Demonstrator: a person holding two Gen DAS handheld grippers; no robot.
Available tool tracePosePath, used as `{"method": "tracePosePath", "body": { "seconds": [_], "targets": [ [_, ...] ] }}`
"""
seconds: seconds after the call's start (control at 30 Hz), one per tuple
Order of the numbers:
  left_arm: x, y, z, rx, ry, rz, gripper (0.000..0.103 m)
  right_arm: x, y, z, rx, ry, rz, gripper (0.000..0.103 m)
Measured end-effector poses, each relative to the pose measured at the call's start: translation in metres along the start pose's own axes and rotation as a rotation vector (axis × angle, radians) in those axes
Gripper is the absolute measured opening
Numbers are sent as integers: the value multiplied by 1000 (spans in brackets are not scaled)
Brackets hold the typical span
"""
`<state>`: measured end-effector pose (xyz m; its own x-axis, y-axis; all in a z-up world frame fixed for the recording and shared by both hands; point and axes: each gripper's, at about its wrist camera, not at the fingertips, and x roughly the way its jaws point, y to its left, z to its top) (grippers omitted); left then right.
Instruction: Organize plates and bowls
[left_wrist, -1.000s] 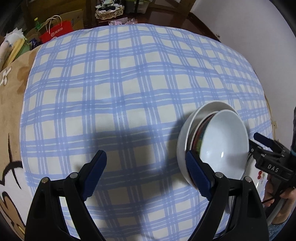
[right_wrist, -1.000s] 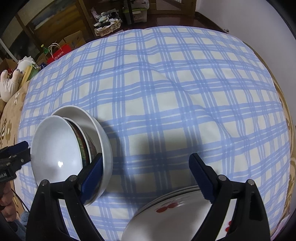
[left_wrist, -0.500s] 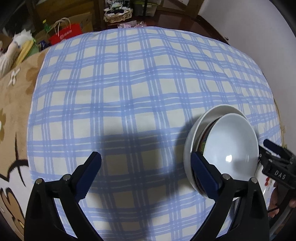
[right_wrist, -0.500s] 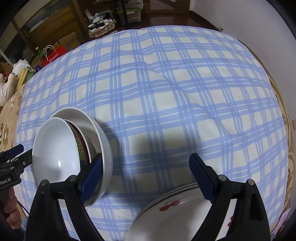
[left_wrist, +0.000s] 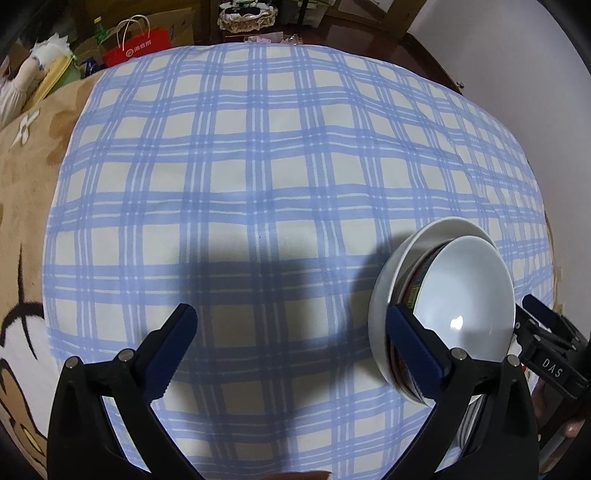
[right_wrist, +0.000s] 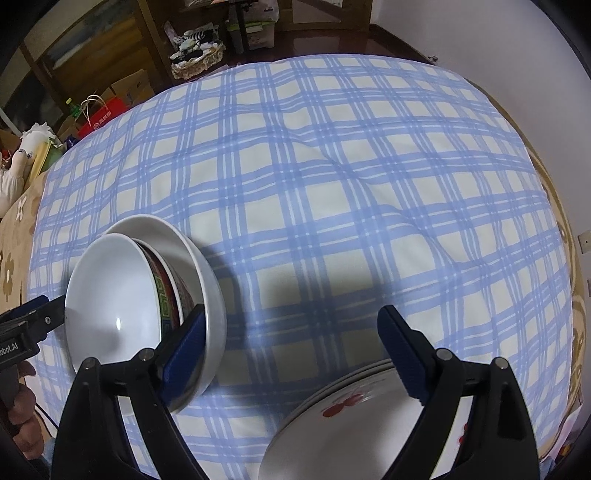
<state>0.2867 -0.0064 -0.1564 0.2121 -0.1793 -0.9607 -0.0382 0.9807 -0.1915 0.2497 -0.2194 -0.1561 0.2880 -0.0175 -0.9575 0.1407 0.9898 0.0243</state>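
White nested bowls (left_wrist: 443, 306) sit just right of left gripper's (left_wrist: 291, 332) opening, empty jaws; right gripper (right_wrist: 291, 339) jaws spread

My fingers (left_wrist: 159, 354) are matt black plastic with ribbed blue rubbery pads (left_wrist: 413, 347) and small metal pins. The bowls (left_wrist: 465, 295) and plates (right_wrist: 354, 424) look like glossy, smooth ceramic. The checked cloth (left_wrist: 258, 166) under them is matt, soft woven fabric.

Nested bowls (right_wrist: 122, 302) sit left of stacked plates (right_wrist: 351, 424) on the cloth (right_wrist: 332, 184).
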Motion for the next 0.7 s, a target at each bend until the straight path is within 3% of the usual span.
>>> {"method": "tracePosePath", "body": {
  "seconds": [0.27, 0.43, 0.57, 0.6, 0.7],
  "targets": [
    [0, -5, -3, -3, -20, -4, 101, -4, -6, -6, 4, 8, 26, 89],
    [-5, -11, -7, 18, -37, 23, 102, -1, -3, -9, 37, 27, 66, 69],
    [-4, -11, -4, 12, -47, 4, 102, -3, 0, -10, 41, 23, 64, 63],
    [-5, -9, -4, 12, -52, -5, 100, -2, 0, -10, 46, 26, 70, 60],
    [-8, -6, -5, -10, -50, -89, 79, -3, 3, -10, 40, 24, 80, 52]
  ]
}}
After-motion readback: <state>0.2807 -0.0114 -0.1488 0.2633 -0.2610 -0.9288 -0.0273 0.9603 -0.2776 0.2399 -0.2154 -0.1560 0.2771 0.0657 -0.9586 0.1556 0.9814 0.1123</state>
